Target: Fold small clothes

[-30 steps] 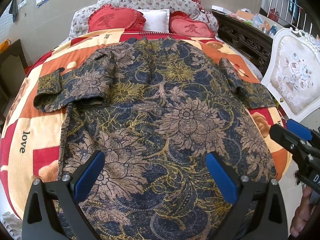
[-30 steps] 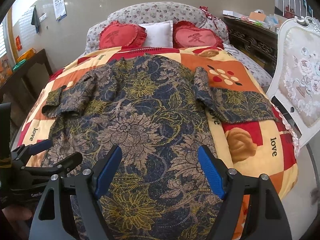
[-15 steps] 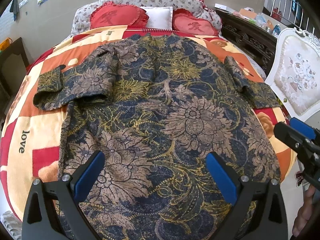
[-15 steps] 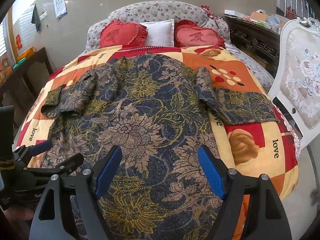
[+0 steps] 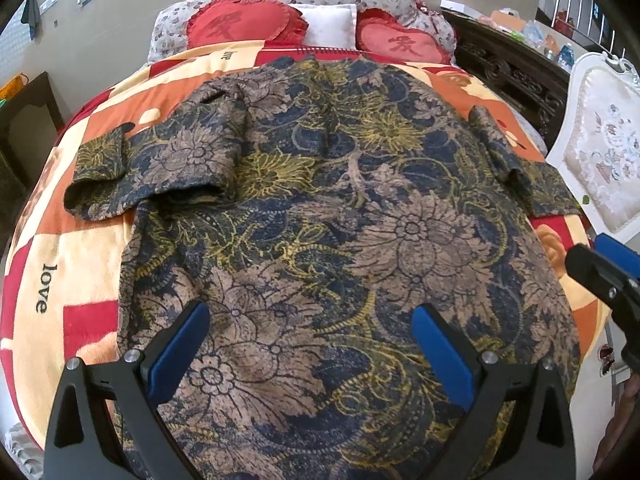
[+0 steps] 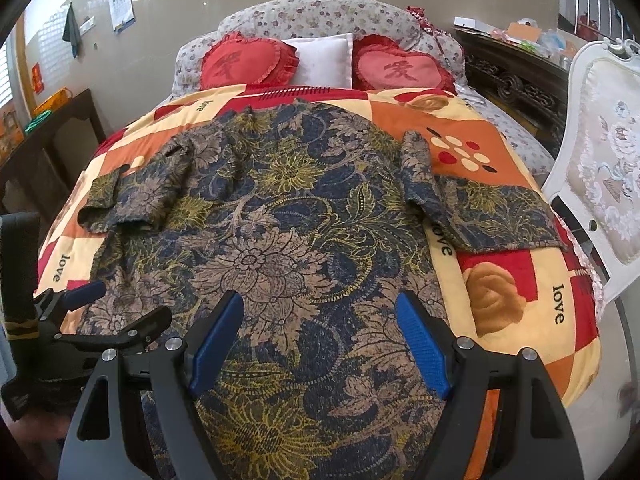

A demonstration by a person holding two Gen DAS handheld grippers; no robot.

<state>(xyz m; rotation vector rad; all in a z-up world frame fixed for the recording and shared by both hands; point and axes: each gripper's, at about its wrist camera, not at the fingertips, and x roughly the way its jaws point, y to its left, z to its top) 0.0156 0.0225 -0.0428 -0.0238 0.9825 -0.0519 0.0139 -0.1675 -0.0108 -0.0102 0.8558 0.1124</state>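
Floral shirt is lying spread flat on the bed, sleeves out, ready for folding. Left claw and right claw are hovering over the hem, both wide apart, gripping nothing.

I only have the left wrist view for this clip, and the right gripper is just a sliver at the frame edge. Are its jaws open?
Observer: Yes. In the right wrist view, the right gripper has its jaws wide open and empty, over the lower half of the shirt.
Reviewer: And the sleeve on that side? It's squeezed at my edge.
Observer: The right-hand sleeve lies spread flat on the blanket, cuff pointing toward the white chair.
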